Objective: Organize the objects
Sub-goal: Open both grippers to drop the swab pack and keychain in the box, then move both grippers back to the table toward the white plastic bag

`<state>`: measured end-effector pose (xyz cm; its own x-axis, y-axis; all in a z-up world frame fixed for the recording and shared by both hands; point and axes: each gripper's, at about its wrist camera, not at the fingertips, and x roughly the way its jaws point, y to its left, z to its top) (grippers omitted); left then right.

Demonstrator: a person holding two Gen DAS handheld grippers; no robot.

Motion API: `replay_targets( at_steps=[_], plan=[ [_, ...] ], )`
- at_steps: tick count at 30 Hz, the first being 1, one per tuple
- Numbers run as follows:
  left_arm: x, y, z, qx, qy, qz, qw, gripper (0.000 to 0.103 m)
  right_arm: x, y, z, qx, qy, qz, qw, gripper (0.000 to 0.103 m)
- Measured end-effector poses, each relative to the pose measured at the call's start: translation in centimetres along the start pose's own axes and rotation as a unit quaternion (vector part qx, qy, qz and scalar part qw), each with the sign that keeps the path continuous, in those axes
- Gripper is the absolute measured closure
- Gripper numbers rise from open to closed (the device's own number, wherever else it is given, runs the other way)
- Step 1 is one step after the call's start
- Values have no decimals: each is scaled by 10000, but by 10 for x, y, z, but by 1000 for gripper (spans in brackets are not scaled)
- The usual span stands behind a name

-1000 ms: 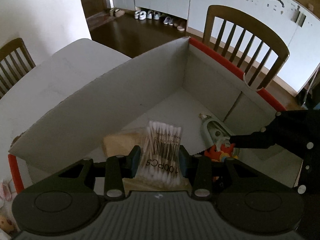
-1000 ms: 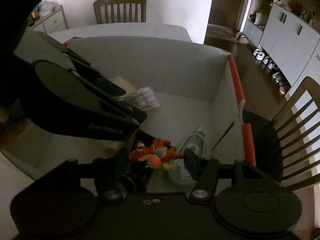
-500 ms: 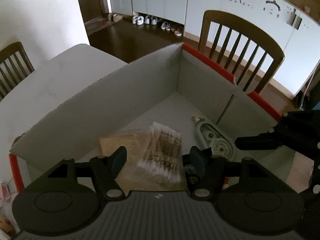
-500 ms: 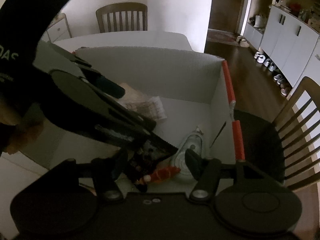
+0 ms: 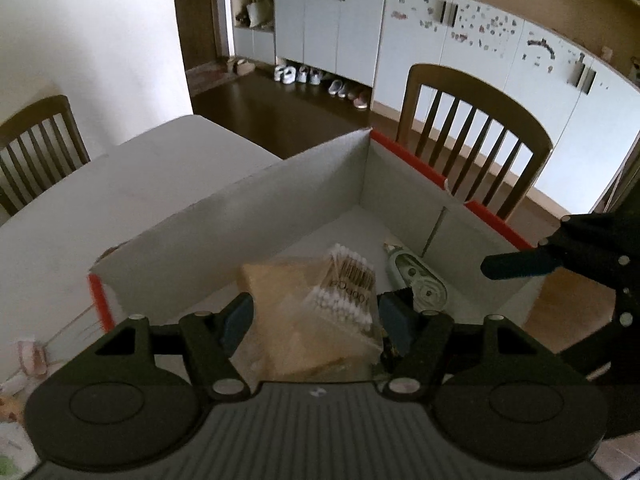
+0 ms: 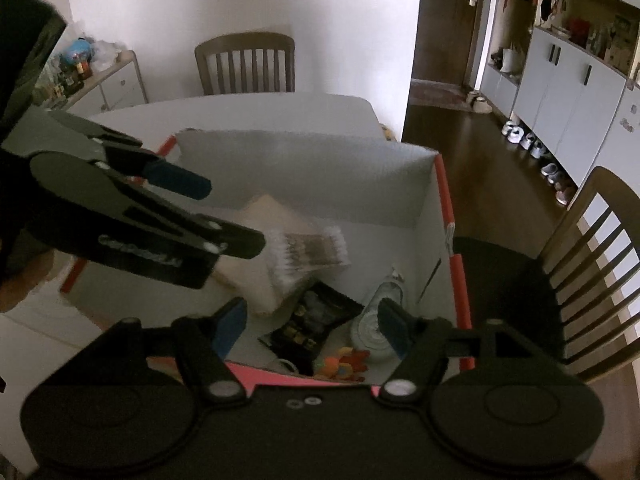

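Box [image 5: 280, 200] holds swabs [image 5: 344, 296] below parted left gripper [image 5: 316, 316].

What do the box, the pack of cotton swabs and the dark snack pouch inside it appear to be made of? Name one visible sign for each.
Box: probably corrugated cardboard, matte white inside, with thin folded walls and red edges.
Pack of cotton swabs: clear glossy plastic film, apparently; the white tips show through.
Dark snack pouch: likely printed plastic or foil, faintly shiny and crinkled.

Black tools [image 5: 316, 316], blue-padded fingers [image 6: 230, 322]
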<state>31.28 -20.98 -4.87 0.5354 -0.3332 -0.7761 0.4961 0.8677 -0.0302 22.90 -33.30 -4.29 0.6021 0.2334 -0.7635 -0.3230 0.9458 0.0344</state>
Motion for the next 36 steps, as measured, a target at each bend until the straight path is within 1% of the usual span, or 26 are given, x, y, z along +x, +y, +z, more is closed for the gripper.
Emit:
replay_targets(
  at_steps=[9,13,16,18,19,23,27,30,36],
  plan=[
    [-47,15,-20,-51,-355,-148,9992,34,-21,26,1,101,-157,-104,9998,30],
    [-71,26,-32,-80,-521,-190,9984,34,-28,42,5,161,-219,-105,9996,27],
    [-87,37,-44,-119,-576,-240,9980,34,-31,57,8,218,-247,-89,9994,24],
    [-96,45,-52,-127,-580,-270,9979,25,-32,67,9,256,-247,-44,9994,22],
    [-101,49,-57,-141,-608,-284,9976,23,-33,72,10,261,-244,-9,9994,22],
    [-117,70,-74,-309,-631,-383,9968,23,-33,97,12,206,-241,61,9995,19],
    [-132,93,-93,-440,-654,-324,9964,22,-30,118,16,245,-230,111,9994,16],
    [-141,110,-105,-487,-671,-230,9963,20,-27,135,20,264,-251,160,9992,12],
    [-155,145,-128,-660,-679,-100,9955,20,-18,169,29,163,-255,208,9993,11]
  ],
)
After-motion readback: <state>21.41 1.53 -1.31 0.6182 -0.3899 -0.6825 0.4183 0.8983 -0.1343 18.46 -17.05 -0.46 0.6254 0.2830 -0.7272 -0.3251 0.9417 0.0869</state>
